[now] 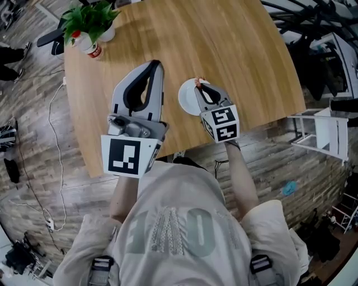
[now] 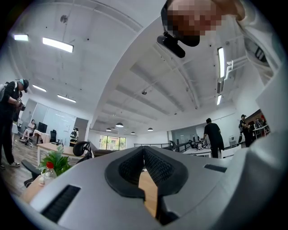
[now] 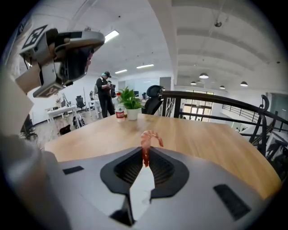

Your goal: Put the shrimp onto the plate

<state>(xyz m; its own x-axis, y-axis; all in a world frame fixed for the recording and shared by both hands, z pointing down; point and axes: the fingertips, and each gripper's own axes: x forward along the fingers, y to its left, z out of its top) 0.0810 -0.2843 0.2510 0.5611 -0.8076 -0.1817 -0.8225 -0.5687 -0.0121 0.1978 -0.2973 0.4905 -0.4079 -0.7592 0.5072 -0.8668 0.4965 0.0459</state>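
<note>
The right gripper is hanging over the white plate, its jaws pressing together on the tail end of the shrimp – in the right gripper view the pink, curled body is sticking up past the jaw tips, clear of the plate, whose white surface is showing through the gap below them. The plate is sitting on the wooden table, towards the edge nearest the person. Just to the left of the plate, the left gripper is being held above the bare wood with its jaws meeting at the tips and nothing between them; the left gripper view is showing only a sliver of tabletop through the opening behind them. Well beyond the plate, at the far left corner of the table, a green plant is standing in a white pot, with a small bottle lying just beside it – its red label is carrying print too small to read. The cube on each gripper is showing black-and-white square markers, no letters. The person's pale shirt is bearing large faded figures that seem to read "10".
</note>
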